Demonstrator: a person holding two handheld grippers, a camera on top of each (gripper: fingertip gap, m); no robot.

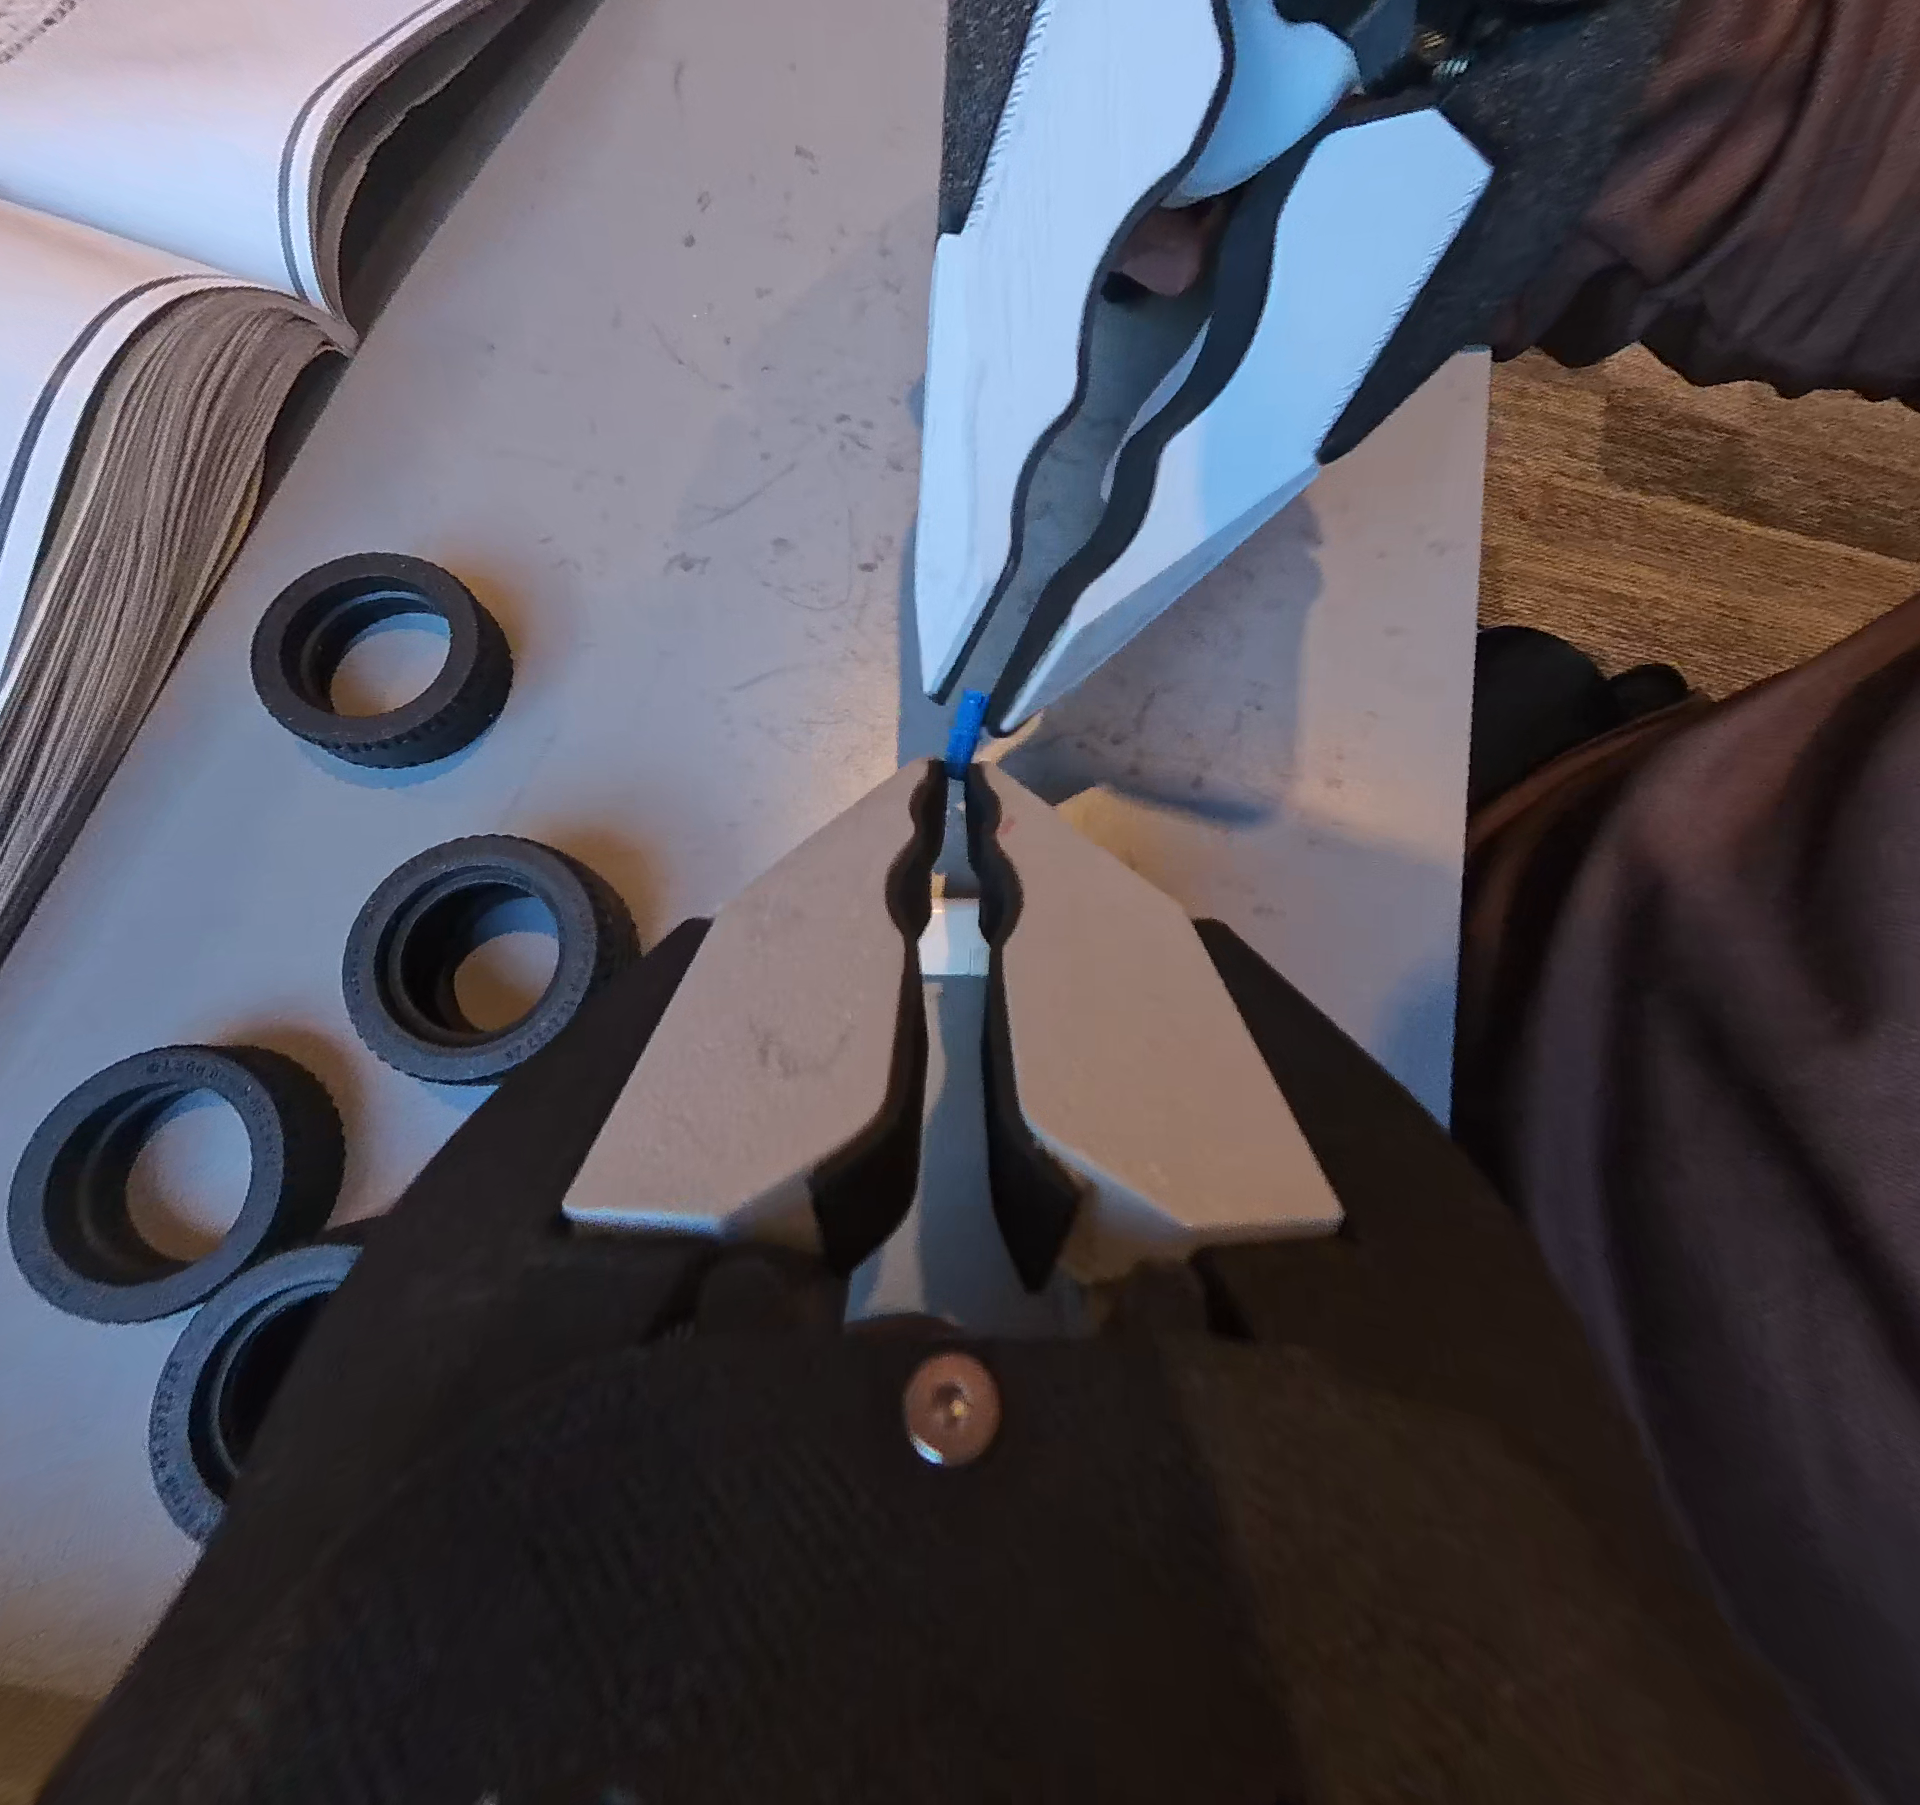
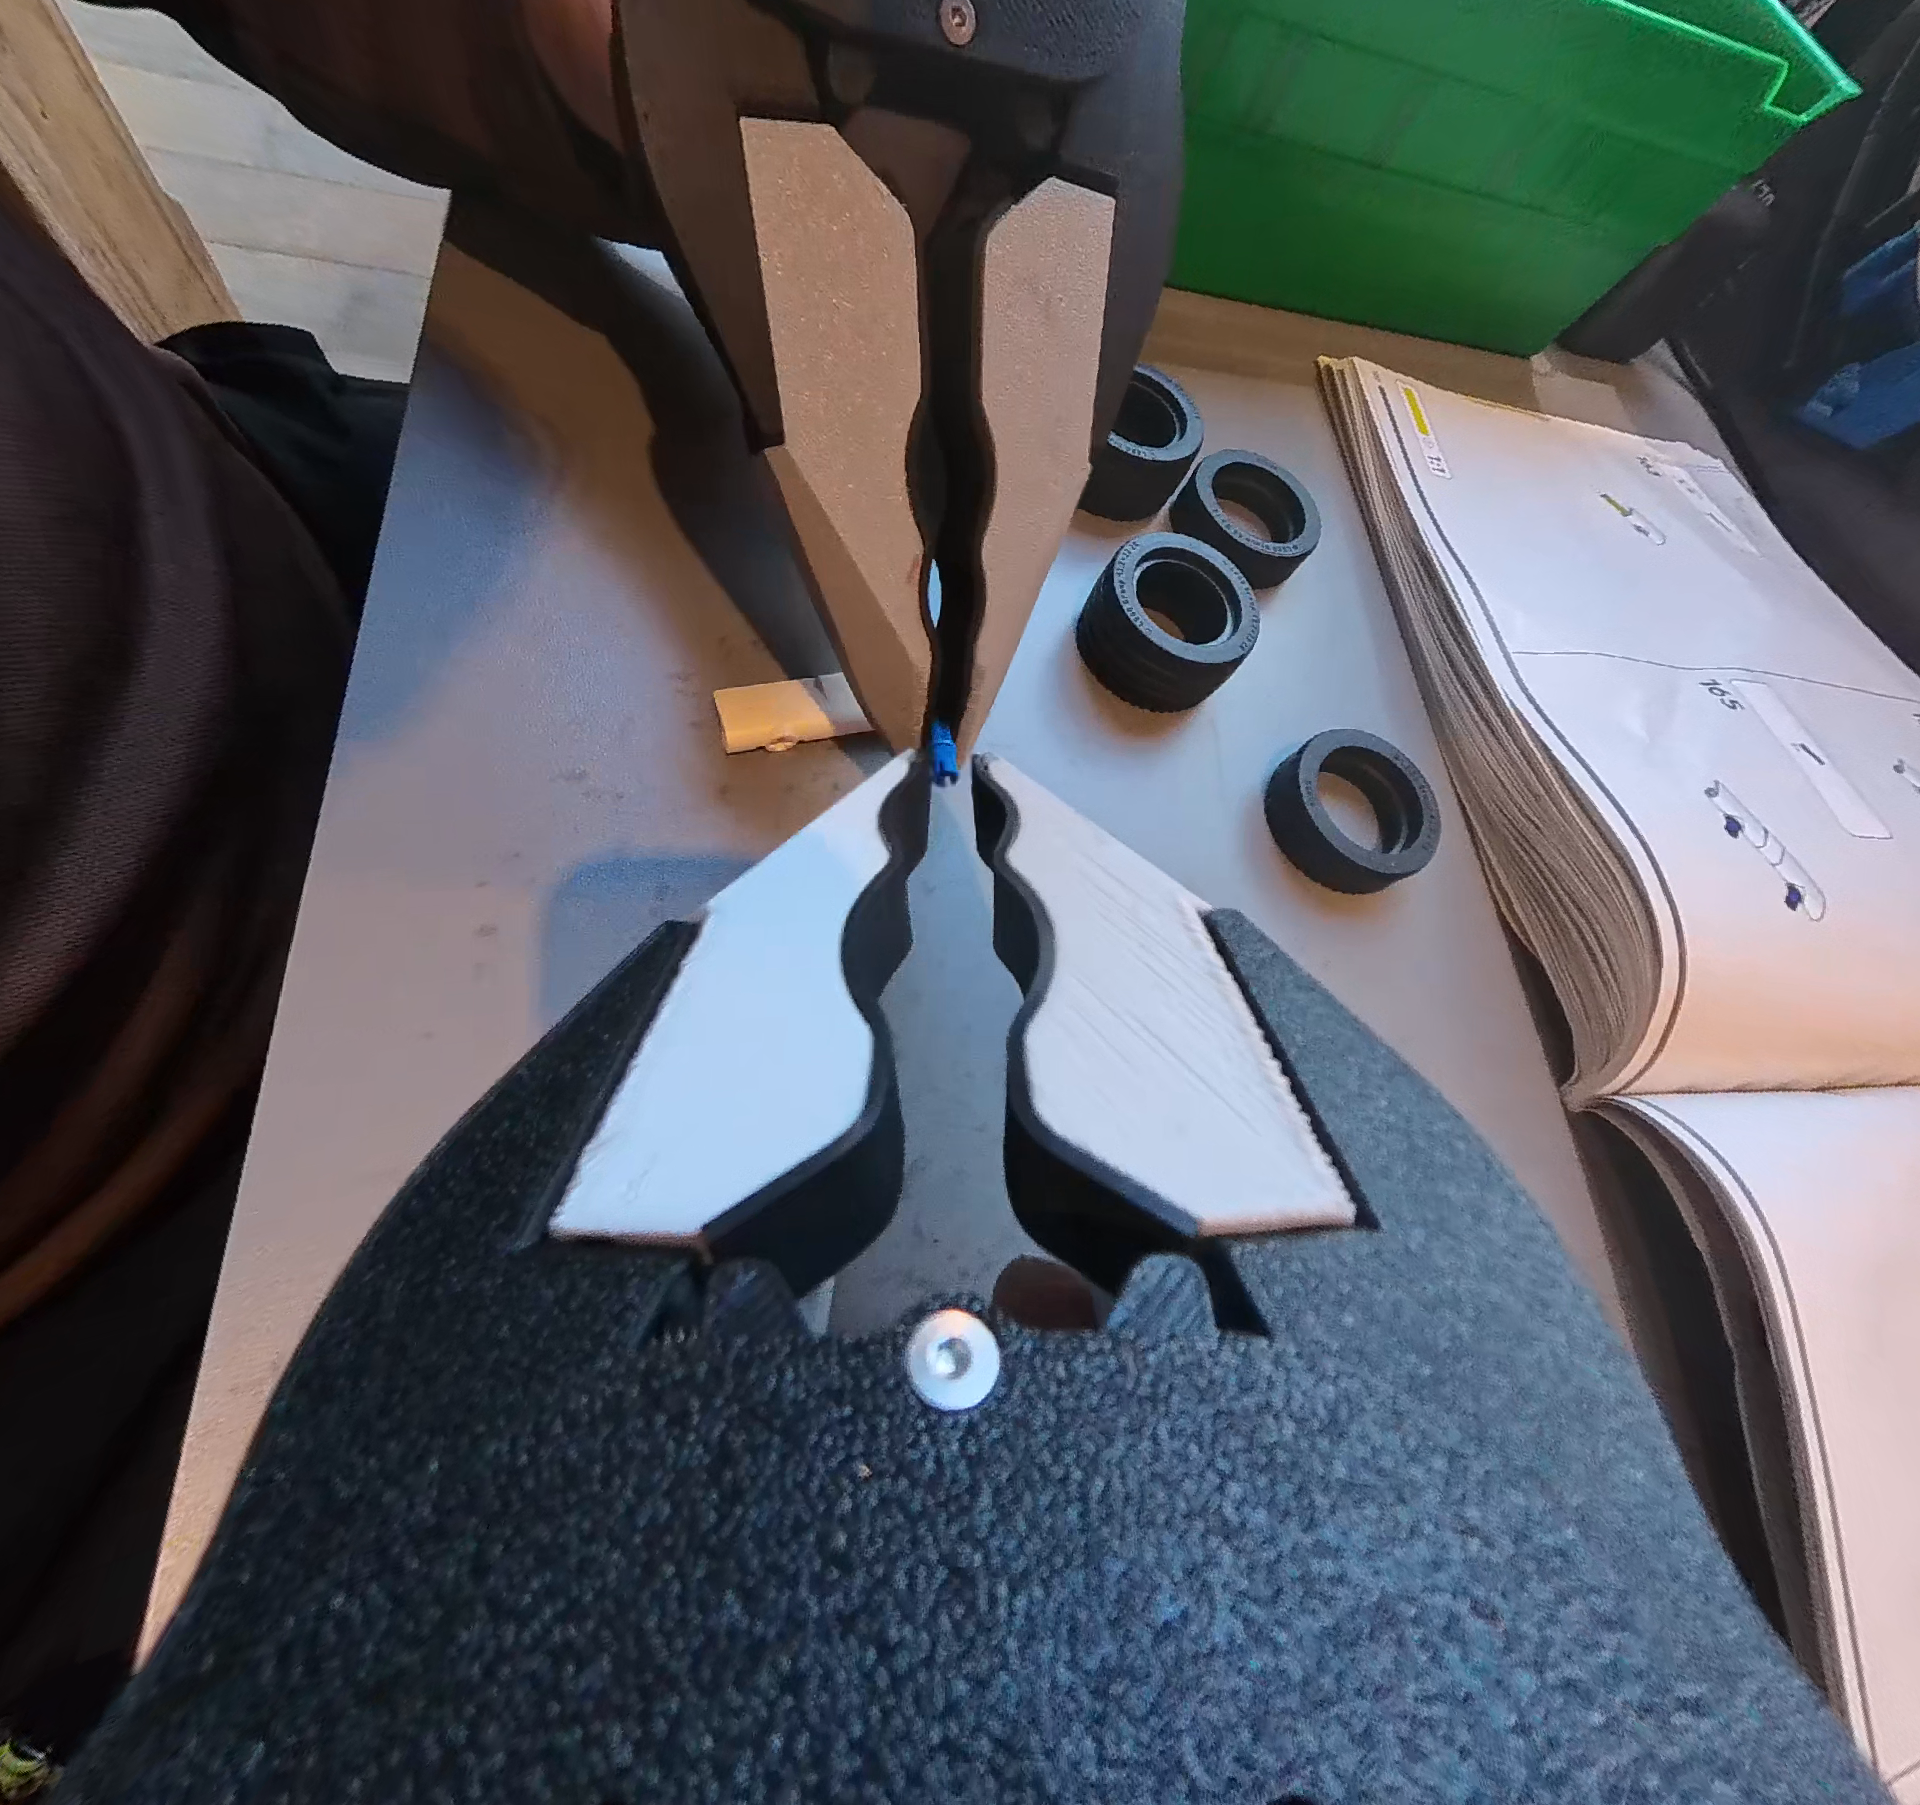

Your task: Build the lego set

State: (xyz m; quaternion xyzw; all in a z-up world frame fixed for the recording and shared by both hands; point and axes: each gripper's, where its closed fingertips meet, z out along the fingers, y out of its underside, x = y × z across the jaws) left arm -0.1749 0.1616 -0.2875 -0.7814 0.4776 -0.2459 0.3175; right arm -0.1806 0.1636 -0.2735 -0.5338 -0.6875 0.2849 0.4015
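Note:
A small blue Lego pin (image 1: 964, 729) is held in the air between the two gripper tips, which meet nose to nose above the table. My left gripper (image 1: 956, 770), with grey fingers, is shut on one end of the pin; in the right wrist view it (image 2: 943, 721) comes down from above with the pin (image 2: 943, 756) sticking out of its tip. My right gripper (image 2: 949, 761), with white fingers, stands slightly open around the pin's other end; in the left wrist view it (image 1: 977, 711) comes in from the top. A cream Lego piece (image 2: 779, 716) lies on the table below.
Several black rubber tyres (image 1: 382, 659) (image 2: 1158, 617) lie loose on the grey table (image 1: 623, 353). An open instruction booklet (image 2: 1662, 716) (image 1: 156, 197) lies beside them. A green bin (image 2: 1455, 93) stands at the back. The table edge (image 1: 1475, 716) and a person's dark sleeve are close by. The cream Lego piece (image 2: 779, 716) is about equally far from each gripper, around 4 cm.

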